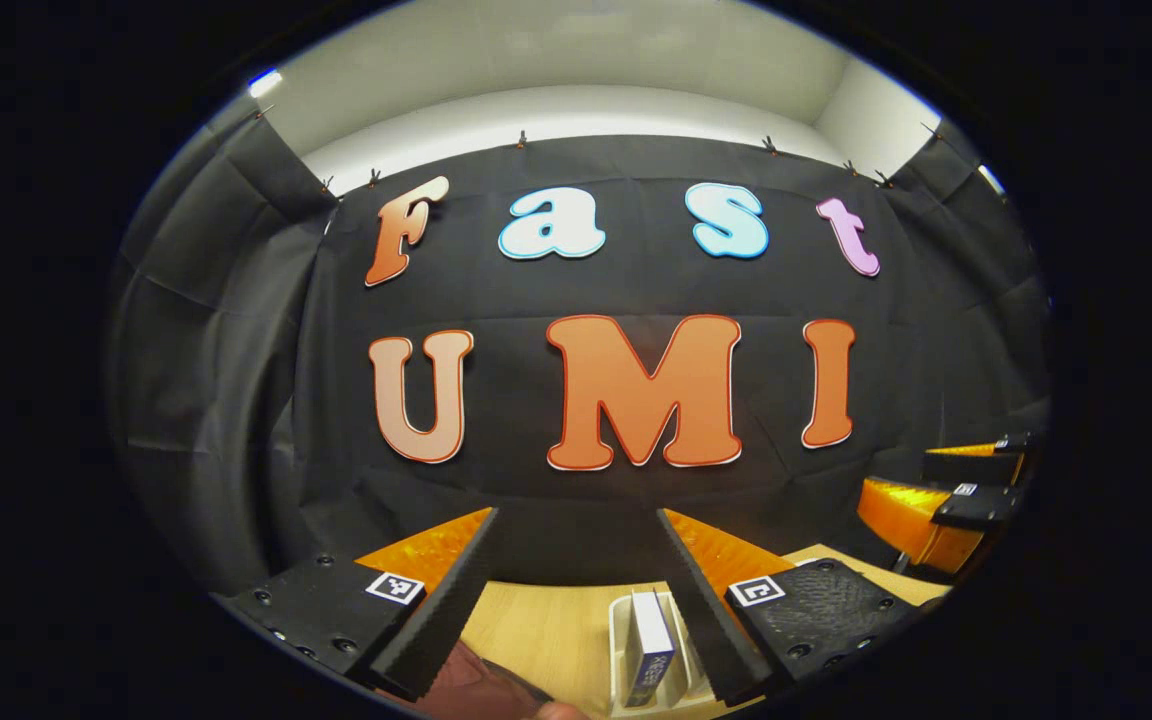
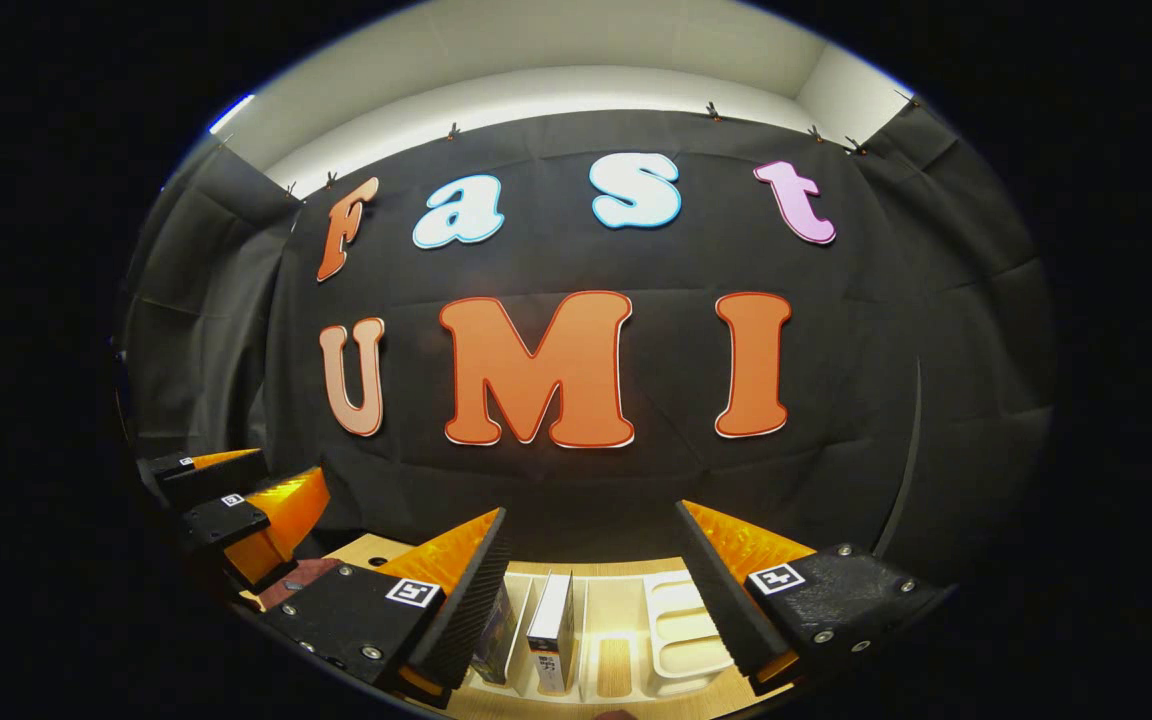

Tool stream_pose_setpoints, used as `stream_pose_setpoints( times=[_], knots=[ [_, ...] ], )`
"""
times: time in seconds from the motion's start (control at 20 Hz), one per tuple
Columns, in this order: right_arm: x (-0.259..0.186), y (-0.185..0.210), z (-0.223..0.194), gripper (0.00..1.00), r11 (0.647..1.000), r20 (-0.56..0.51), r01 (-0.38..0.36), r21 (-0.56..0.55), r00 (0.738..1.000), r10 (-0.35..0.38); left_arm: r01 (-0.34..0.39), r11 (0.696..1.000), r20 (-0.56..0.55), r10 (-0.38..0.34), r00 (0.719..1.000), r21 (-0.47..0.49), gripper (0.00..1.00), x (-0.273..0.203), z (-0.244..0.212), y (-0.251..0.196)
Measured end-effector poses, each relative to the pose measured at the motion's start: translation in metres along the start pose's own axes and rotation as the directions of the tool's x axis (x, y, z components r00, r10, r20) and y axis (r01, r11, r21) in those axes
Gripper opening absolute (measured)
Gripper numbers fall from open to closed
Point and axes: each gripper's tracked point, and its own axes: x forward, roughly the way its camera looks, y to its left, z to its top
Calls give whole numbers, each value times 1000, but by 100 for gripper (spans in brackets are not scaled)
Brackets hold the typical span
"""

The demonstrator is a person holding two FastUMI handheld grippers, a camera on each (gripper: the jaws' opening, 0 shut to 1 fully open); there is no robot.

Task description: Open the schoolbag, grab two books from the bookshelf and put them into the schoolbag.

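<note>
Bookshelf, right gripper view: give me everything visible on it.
The bookshelf is a low, cream-white rack, plastic by its look, with upright dividers forming slots. It sits on the wooden table below the open right tongs. Two books stand upright in its left slots; its right slots hold nothing. Neither tong touches it.

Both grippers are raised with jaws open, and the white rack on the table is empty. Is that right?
Not quite: the white rack is not empty. The right gripper view shows books standing upright in its slots. Both the right gripper and left gripper do have open jaws holding nothing.
</note>
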Motion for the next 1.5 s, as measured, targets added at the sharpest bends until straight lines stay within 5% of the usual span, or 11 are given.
stream_pose_setpoints(
  times=[0.35, 0.65, 0.9, 1.15, 1.5],
  knots=[
    [3, -7, -16, 96, 1000, -34, 8, 0, 999, -8, 23, 973, -142, 10, 990, 229, 96, -14, -75, 8],
    [5, -15, -23, 96, 1000, -55, 23, -10, 998, -24, 53, 915, -316, 83, 945, 400, 96, -33, -169, 30],
    [4, -21, -28, 96, 999, -71, 39, -30, 997, -41, 122, 861, -494, 163, 854, 494, 98, -59, -259, 50],
    [5, -24, -33, 96, 998, -88, 47, -39, 995, -50, 206, 792, -568, 204, 797, 574, 98, -81, -322, 59],
    [9, -20, -37, 96, 998, -95, 39, -41, 995, -43, 288, 750, -657, 248, 712, 595, 98, -113, -384, 68]
  ],
)
